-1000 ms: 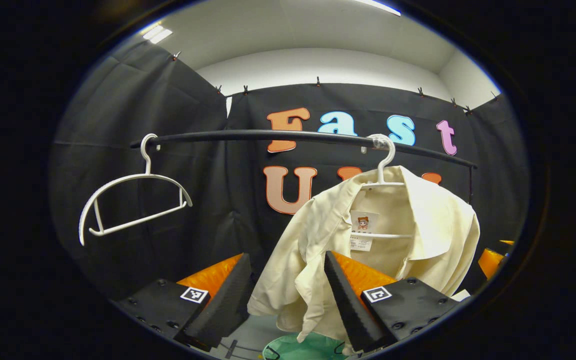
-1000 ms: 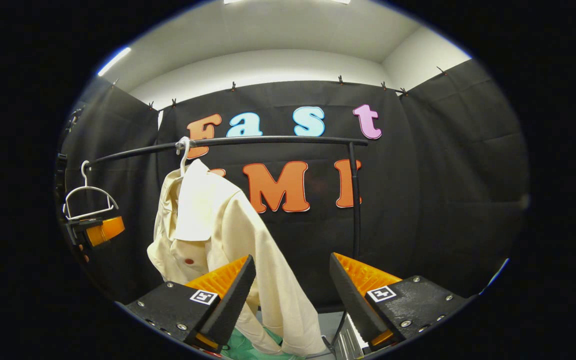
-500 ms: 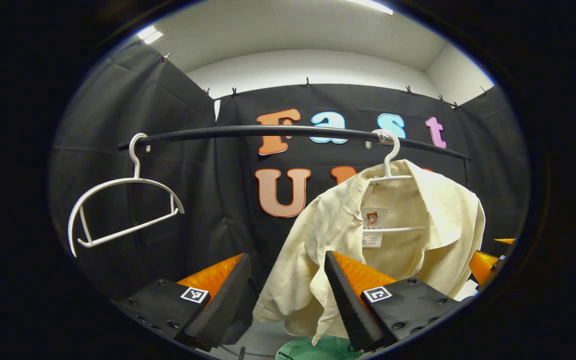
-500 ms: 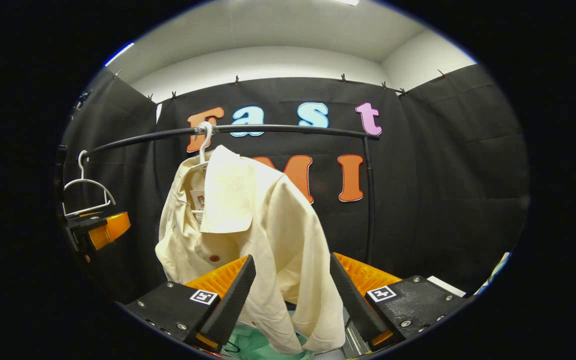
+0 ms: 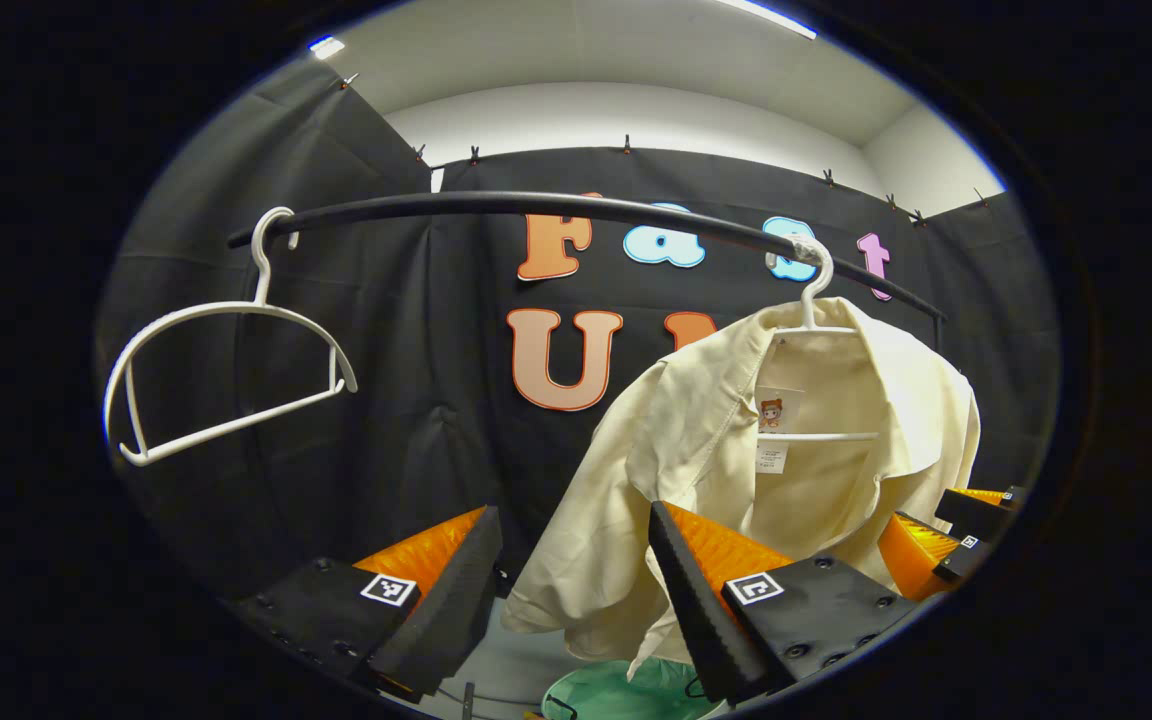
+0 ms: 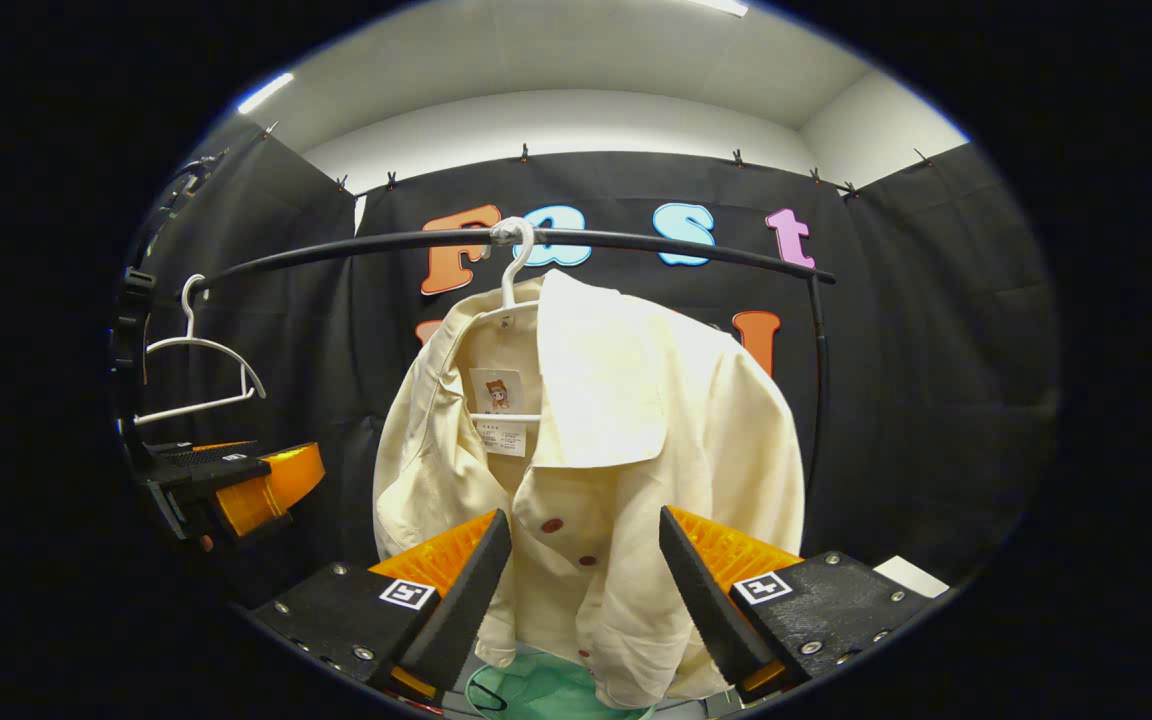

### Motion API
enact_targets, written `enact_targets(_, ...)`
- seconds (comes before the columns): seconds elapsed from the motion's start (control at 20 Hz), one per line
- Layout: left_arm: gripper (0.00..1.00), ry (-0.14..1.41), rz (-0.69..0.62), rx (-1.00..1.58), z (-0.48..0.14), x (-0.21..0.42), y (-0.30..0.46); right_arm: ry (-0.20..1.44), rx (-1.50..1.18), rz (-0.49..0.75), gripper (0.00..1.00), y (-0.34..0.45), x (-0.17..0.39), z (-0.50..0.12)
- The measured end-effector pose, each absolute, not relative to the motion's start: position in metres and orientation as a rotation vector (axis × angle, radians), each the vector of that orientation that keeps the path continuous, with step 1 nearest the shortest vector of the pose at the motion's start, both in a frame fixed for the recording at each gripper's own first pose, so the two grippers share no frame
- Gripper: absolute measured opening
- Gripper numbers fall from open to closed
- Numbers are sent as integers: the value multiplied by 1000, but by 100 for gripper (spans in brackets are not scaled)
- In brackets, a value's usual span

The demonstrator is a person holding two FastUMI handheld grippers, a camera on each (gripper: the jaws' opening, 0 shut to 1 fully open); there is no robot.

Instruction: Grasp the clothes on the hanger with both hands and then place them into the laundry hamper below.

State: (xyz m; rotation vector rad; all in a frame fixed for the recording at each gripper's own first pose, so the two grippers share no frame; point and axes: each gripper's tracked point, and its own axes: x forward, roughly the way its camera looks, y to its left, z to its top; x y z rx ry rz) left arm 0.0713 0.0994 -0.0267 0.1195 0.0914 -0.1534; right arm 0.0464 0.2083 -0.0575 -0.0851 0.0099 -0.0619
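While the cream shirt (image 6: pixel 616 440) hangs on its hanger (image 6: pixel 513 262) above the green hamper (image 6: pixel 536 690), both the left gripper (image 5: pixel 571 590) and right gripper (image 6: pixel 581 590) sit wide open holding nothing, so it's approach stage, next they need to pinch fabric

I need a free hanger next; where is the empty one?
In the left gripper view the empty hanger hangs at the left end of the black rail, apart from the shirt toward the rail's right.
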Motion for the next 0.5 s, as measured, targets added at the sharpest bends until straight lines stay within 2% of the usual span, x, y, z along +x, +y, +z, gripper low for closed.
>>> enact_targets(0.05,97,93,-154,115,-27,72,103,10,-87,-69,93,210,55,-57)
enact_targets(0.1,93,90,-152,109,-26,75,107,12,-89,-72,93,212,63,-58)
enact_targets(0.15,97,91,-149,104,-27,79,110,12,-87,-70,93,215,70,-58)
enact_targets(0.2,93,95,-147,101,-27,79,112,6,-83,-64,93,217,77,-56)
enact_targets(0.3,97,88,-150,103,-23,79,114,0,-76,-56,93,220,92,-52)
enact_targets(0.4,96,70,-161,104,-19,77,110,14,-70,-48,92,221,108,-57)
enact_targets(0.5,93,75,-173,97,-21,76,105,35,-70,-48,87,221,123,-62)
